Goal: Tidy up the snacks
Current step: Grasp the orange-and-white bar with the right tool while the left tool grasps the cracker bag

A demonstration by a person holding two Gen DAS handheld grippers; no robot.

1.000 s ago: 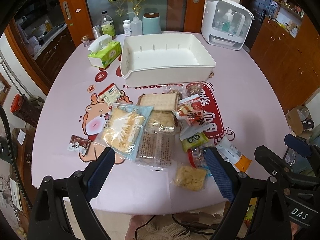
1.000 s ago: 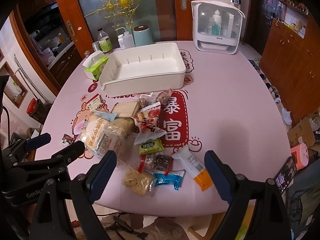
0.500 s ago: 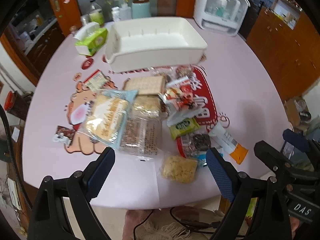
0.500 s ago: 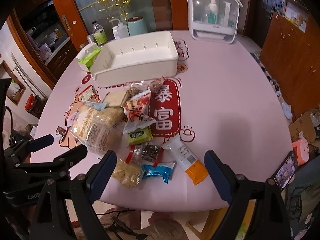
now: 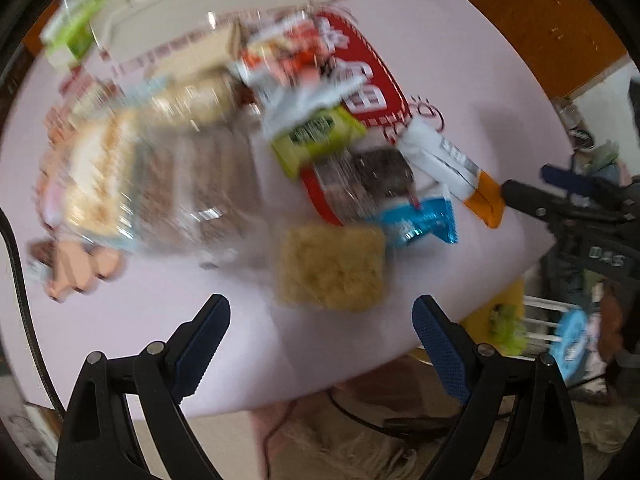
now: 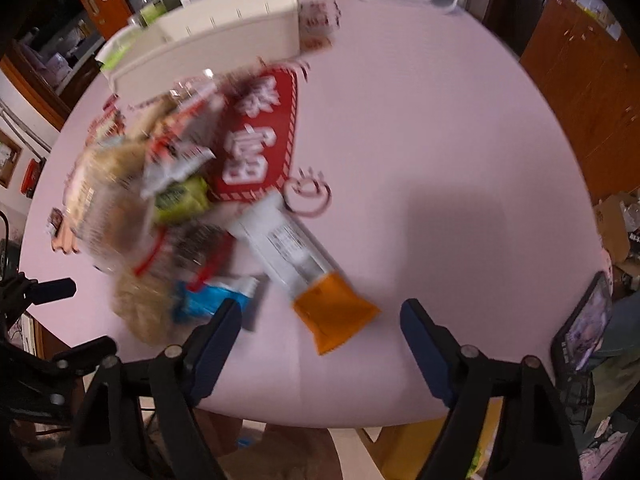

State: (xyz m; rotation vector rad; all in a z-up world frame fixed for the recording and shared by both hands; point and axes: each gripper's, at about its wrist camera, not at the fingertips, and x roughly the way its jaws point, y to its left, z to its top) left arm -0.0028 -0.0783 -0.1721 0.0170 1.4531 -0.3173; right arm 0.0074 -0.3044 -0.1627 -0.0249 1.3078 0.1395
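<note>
Progress looks like zero so far: the white rectangular plastic bin (image 6: 224, 36) at the far side of the round pink-covered table (image 6: 420, 160) shows no snack inside as far as the blurred frames let me see, and the whole snack pile sits loose on the table between bin and near edge. Left gripper (image 5: 320, 334) has jaws spread wide, nothing between them, poised just short of the pale yellow square crispy snack in clear wrap (image 5: 332, 268). Right gripper (image 6: 320, 330) has jaws that have just been closing a bit but stand apart with nothing pinched; the white tube-shaped pack with an orange end (image 6: 304, 264) lies right ahead of it, untouched. My read: both are lining up for first picks, everything still to be moved. Count, where blur allows: one bin; one white/orange pack; one blue foil wrapper (image 5: 420, 220); one yellow square snack; one green sachet (image 5: 316, 136); one dark snack with red trim (image 5: 360, 176); one red-and-white printed bag (image 5: 296, 68); one large clear bag of pale biscuits (image 5: 100, 160). At least three more clear-wrapped packs in the left heap, too smeared to count exactly. So roughly ten-plus items left.
</note>
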